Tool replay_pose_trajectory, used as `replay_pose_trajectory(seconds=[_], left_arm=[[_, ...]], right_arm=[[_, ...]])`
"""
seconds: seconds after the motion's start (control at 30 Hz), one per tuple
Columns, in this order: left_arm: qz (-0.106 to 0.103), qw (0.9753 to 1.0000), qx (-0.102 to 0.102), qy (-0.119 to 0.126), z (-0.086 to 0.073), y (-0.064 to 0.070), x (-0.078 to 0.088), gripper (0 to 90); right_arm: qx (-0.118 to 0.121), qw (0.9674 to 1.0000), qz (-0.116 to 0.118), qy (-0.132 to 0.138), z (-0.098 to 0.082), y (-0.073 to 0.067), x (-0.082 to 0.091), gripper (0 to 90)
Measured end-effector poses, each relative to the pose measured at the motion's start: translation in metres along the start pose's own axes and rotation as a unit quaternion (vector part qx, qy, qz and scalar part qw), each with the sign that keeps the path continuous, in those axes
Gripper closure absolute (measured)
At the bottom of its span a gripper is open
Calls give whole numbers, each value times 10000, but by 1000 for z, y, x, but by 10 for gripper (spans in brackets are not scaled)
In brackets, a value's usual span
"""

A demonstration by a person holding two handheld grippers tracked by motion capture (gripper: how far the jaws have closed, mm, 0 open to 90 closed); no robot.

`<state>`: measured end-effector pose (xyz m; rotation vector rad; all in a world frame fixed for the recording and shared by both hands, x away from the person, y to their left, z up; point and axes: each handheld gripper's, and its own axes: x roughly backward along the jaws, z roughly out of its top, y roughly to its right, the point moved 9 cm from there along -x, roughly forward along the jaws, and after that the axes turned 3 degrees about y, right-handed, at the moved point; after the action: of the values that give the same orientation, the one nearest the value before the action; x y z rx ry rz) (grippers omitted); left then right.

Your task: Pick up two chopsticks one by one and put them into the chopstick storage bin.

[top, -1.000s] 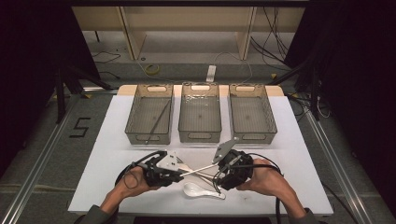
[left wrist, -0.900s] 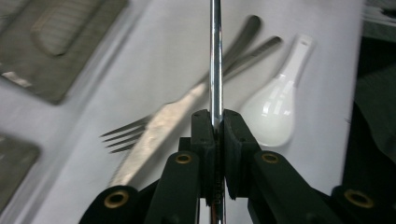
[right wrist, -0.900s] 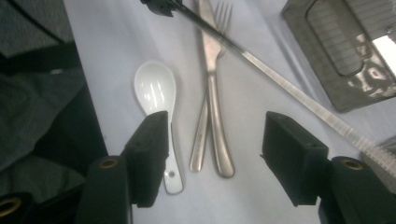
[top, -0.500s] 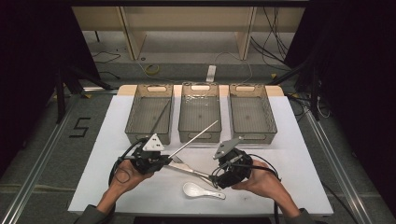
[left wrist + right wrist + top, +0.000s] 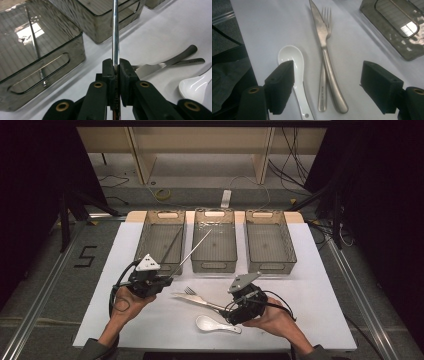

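A metal chopstick (image 5: 115, 30) is clamped in the left gripper (image 5: 167, 281).
It is pointed over the middle bin (image 5: 215, 265); the right gripper (image 5: 327, 87), jaws just opened with nothing pinched, is held over knife (image 5: 324, 50), fork (image 5: 326, 17) and spoon (image 5: 291, 56).

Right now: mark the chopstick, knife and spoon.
chopstick (image 5: 115, 30), left gripper view, mid shaft above the shut jaws.
knife (image 5: 319, 27), right gripper view, on the blade.
spoon (image 5: 290, 53), right gripper view, in the bowl.

The left gripper (image 5: 167, 281) holds a metal chopstick (image 5: 194, 250) slanting over the left bin (image 5: 161, 240).
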<state>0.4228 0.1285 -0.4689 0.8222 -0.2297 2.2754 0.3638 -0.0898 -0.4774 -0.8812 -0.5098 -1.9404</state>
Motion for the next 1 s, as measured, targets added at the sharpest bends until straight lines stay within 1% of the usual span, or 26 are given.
replay_pose_trajectory(seconds=[0.03,0.07,0.13,0.17,0.23,0.3,0.37,0.43,0.5,0.57,0.67,0.73,0.87,0.9,0.93,0.97,1.0], left_arm=[[38,10000,-4,32,1,-2,1,835],[68,10000,-5,37,1,-4,2,835],[112,9999,38,49,2,-8,2,835],[141,9998,85,79,4,-11,2,836],[158,9997,166,114,6,-16,1,836],[194,9994,270,120,8,-23,1,835],[223,9987,428,187,11,-31,1,835],[292,9980,521,213,13,-39,1,835],[359,9973,594,257,16,-46,0,835],[435,9967,634,266,19,-53,0,835],[501,9958,714,274,24,-60,-3,835],[587,9949,777,273,27,-67,-7,835],[760,9931,863,228,29,-83,-13,835],[795,9926,894,222,29,-87,-14,835],[818,9921,927,203,29,-91,-16,835],[846,9916,961,199,29,-94,-17,835],[863,9913,974,180,27,-97,-19,835]], right_arm=[[-47,10000,3,10,-1,-1,-1,279],[-16,10000,7,5,-3,-1,-2,278],[-48,10000,36,2,-6,-2,-3,277],[-93,9999,43,-2,-7,-4,-4,276],[-16,10000,71,-25,-10,-5,-5,274],[-63,9999,90,-18,-12,-7,-5,274],[-59,9999,115,-39,-14,-7,-6,270],[-45,9999,104,-33,-16,-7,-6,267],[-114,9999,113,-6,-17,-8,-6,263],[-127,9999,78,2,-19,-7,-6,258],[-157,9998,92,23,-21,-7,-6,256],[-179,9998,89,15,-22,-7,-6,255],[-204,9997,114,-23,-25,-9,-6,254],[-253,9996,108,-28,-25,-10,-6,254],[-230,9997,102,-27,-25,-9,-6,254],[-155,9998,118,-64,-27,-9,-6,254],[-160,9998,124,-69,-27,-9,-6,254]])
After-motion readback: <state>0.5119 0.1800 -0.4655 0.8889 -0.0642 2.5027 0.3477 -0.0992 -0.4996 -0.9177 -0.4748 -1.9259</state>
